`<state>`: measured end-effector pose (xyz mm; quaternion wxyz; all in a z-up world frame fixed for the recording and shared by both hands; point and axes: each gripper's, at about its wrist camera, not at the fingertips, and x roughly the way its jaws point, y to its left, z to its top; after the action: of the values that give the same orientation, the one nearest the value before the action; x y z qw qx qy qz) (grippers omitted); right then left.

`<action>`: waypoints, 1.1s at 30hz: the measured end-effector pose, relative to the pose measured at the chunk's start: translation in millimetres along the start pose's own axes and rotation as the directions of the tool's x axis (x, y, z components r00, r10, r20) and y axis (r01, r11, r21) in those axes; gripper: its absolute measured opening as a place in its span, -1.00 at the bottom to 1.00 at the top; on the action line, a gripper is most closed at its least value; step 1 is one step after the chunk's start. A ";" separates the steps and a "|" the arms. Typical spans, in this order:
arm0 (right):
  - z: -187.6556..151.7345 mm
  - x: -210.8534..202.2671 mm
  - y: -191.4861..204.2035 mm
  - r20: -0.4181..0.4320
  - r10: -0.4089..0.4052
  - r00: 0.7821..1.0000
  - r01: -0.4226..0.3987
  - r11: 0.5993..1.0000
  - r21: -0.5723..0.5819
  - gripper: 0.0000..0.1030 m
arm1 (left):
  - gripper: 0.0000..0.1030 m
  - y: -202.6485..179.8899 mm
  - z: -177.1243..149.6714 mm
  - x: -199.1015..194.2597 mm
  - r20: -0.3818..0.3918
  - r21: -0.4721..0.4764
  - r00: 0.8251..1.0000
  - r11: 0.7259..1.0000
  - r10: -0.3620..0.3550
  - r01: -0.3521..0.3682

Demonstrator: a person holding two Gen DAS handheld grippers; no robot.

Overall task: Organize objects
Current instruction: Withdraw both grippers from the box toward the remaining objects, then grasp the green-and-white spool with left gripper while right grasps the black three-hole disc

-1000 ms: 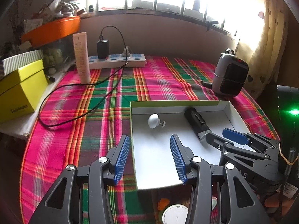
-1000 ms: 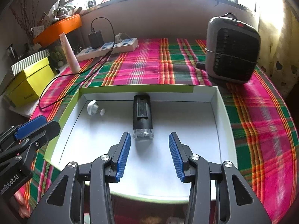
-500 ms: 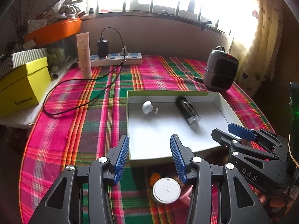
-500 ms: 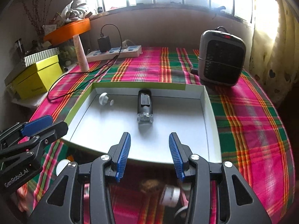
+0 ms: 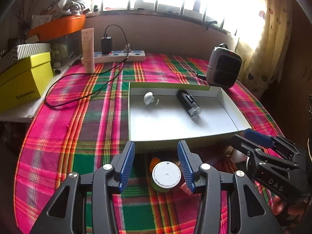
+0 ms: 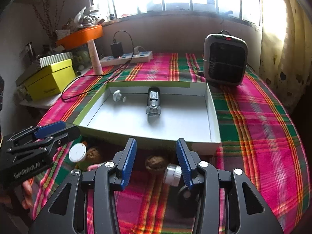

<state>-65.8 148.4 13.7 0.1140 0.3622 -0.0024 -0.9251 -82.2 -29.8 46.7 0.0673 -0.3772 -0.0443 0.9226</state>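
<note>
Two grippers held over a plaid cloth, both with fingers spread wide and gripping nothing. Left gripper hovering just short of the tray, its blue pads either side of a white-lidded jar standing on the cloth below, not touching it as far as can be told. Something orange and something pink just beside the jar, too hidden to name. Right gripper to the right of the left one, likewise short of the tray's near wall, with a walnut between its pads and a silver knurled cap by the right pad; a second walnut further left, near the jar. A dark round thing under the right finger, unclear. In the tray, a white knob near the far left corner and a black cylindrical device with a clear end lying near the middle of the far side, well apart from each other. Behind the tray: heater at the far right, power strip with a black charger plugged in and its cable looping over the cloth, a cream tube upright beside the strip. Yellow box off the left edge, orange tub above it.
</note>
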 end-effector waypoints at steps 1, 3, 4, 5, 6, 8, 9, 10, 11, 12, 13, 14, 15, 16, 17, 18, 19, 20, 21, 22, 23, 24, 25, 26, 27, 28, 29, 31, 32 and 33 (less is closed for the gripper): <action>-2.7 -1.8 -1.6 0.001 -0.002 1.000 0.002 1.000 0.000 -0.14 | -0.13 0.9 -2.1 -0.8 0.000 -0.003 1.000 1.000 -0.002 0.002; -7.5 -4.4 -4.9 -0.001 -0.004 1.000 0.004 1.000 0.002 -0.14 | -0.13 3.7 -6.2 -0.6 -0.009 -0.015 1.000 1.000 -0.006 0.005; -10.8 -5.7 -6.9 -0.003 -0.003 1.000 0.003 1.000 0.001 -0.15 | -0.13 5.3 -8.7 -0.5 -0.015 -0.021 1.000 1.000 -0.006 0.006; -12.9 -6.2 -8.3 -0.006 -0.005 1.000 0.005 1.000 -0.003 -0.15 | -0.13 6.7 -10.9 -0.7 -0.018 -0.025 1.000 1.000 -0.006 0.006; -14.9 -6.7 -9.8 -0.009 -0.014 1.000 0.014 1.000 -0.005 -0.14 | -0.13 7.5 -13.0 -0.9 -0.022 -0.027 1.000 1.000 -0.007 0.006; -16.7 -7.5 -13.9 -0.011 -0.027 1.000 0.028 1.000 0.004 -0.15 | -0.13 9.8 -16.6 -1.2 -0.026 -0.036 1.000 0.999 -0.012 0.011; -17.9 -7.9 -16.1 -0.012 -0.028 1.000 0.028 1.000 0.010 -0.14 | -0.13 10.9 -18.5 -1.2 -0.030 -0.039 0.999 0.999 -0.016 0.015; -19.0 -8.7 -18.3 -0.011 -0.028 1.000 0.029 0.999 0.017 -0.14 | -0.13 12.1 -20.0 -0.7 -0.035 -0.043 0.999 0.999 -0.017 0.015; -20.1 -9.9 -20.3 -0.009 -0.031 0.999 0.031 0.999 0.020 -0.15 | -0.13 13.3 -21.4 -0.6 -0.038 -0.048 0.999 0.999 -0.017 0.015; -21.4 -11.0 -21.6 -0.008 -0.033 0.999 0.033 0.999 0.022 -0.15 | -0.13 14.4 -22.8 -0.4 -0.039 -0.051 0.999 0.999 -0.019 0.017; -22.7 -12.1 -23.0 -0.010 -0.036 0.999 0.037 0.999 0.022 -0.14 | -0.13 15.3 -23.9 -0.1 -0.041 -0.053 0.999 0.998 -0.021 0.019; -24.3 -13.1 -24.3 -0.011 -0.039 0.999 0.040 0.999 0.022 -0.15 | -0.13 16.5 -25.4 -0.2 -0.043 -0.057 0.999 0.998 -0.023 0.021; -26.1 -13.8 -26.0 -0.012 -0.043 0.999 0.043 0.999 0.022 -0.14 | -0.13 17.1 -26.5 -0.1 -0.044 -0.056 0.999 0.998 -0.024 0.021; -27.8 -14.2 -27.7 -0.015 -0.047 0.999 0.047 0.999 0.025 -0.14 | -0.12 17.6 -27.7 0.4 -0.047 -0.055 0.999 0.998 -0.024 0.022; -29.3 -14.8 -29.8 -0.018 -0.050 0.999 0.051 0.998 0.030 -0.14 | -0.10 19.0 -28.6 0.5 -0.046 -0.060 0.998 0.998 -0.030 0.028; -30.4 -15.0 -31.3 -0.020 -0.053 0.998 0.053 0.998 0.033 -0.14 | -0.07 19.8 -29.2 0.8 -0.047 -0.065 0.998 0.997 -0.034 0.031; -31.4 -15.3 -32.9 -0.023 -0.055 0.998 0.056 0.998 0.036 -0.14 | -0.07 20.8 -29.7 1.0 -0.047 -0.071 0.998 0.997 -0.038 0.035; -32.0 -15.3 -33.7 -0.025 -0.057 0.998 0.058 0.998 0.036 -0.14 | -0.07 21.7 -29.7 1.0 -0.048 -0.075 0.998 0.996 -0.040 0.036; -32.3 -15.4 -34.3 -0.028 -0.061 0.998 0.062 0.997 0.035 -0.14 | -0.07 22.0 -29.8 1.2 -0.048 -0.076 0.998 0.996 -0.041 0.037; -32.5 -16.1 -34.5 -0.028 -0.065 0.997 0.066 0.997 0.033 -0.14 | -0.07 22.4 -30.0 1.0 -0.048 -0.078 0.998 0.996 -0.041 0.037; -33.1 -17.2 -34.7 -0.025 -0.065 0.998 0.065 0.997 0.031 -0.14 | -0.07 22.6 -30.4 0.2 -0.048 -0.080 0.998 0.996 -0.044 0.040; -33.7 -17.8 -35.0 -0.024 -0.061 0.998 0.061 0.998 0.029 -0.14 | -0.07 22.7 -31.0 -1.0 -0.045 -0.079 0.998 0.996 -0.051 0.048; -34.8 -17.5 -35.7 -0.028 -0.057 0.998 0.058 0.998 0.024 -0.14 | -0.07 22.7 -31.8 -1.6 -0.045 -0.076 0.997 0.996 -0.056 0.053; -35.4 -16.8 -36.0 -0.032 -0.060 0.998 0.061 0.998 0.023 -0.14 | -0.07 22.8 -33.0 -1.4 -0.048 -0.074 0.997 0.996 -0.058 0.054; -36.4 -16.1 -36.7 -0.036 -0.065 0.997 0.066 0.998 0.023 -0.14 | -0.06 23.1 -33.6 -1.1 -0.049 -0.075 0.997 0.996 -0.061 0.057; -37.5 -15.2 -37.8 -0.041 -0.066 0.997 0.067 0.997 0.027 -0.14 | -0.06 23.4 -34.3 -1.0 -0.049 -0.078 0.997 0.995 -0.066 0.062; -38.5 -14.3 -39.2 -0.046 -0.060 0.997 0.062 0.998 0.033 -0.14 | -0.06 23.6 -34.5 -1.3 -0.049 -0.079 0.996 0.995 -0.068 0.064; -40.3 -13.3 -42.4 -0.055 -0.062 0.997 0.065 0.997 0.050 -0.12 | -0.05 23.7 -34.8 -1.2 -0.050 -0.078 0.996 0.995 -0.072 0.068; -40.6 -13.0 -43.4 -0.057 -0.062 0.996 0.065 0.997 0.051 -0.07 | -0.05 23.7 -34.6 -1.0 -0.050 -0.078 0.996 0.995 -0.073 0.069; -40.9 -12.4 -44.4 -0.059 -0.056 0.997 0.059 0.997 0.052 -0.03 | -0.05 23.9 -34.6 -0.8 -0.050 -0.078 0.996 0.994 -0.075 0.071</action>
<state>-38.9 197.5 -12.1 0.0777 0.3917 -0.0135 -0.9167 -59.5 -52.4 19.5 0.0876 -0.4021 -0.0916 0.9068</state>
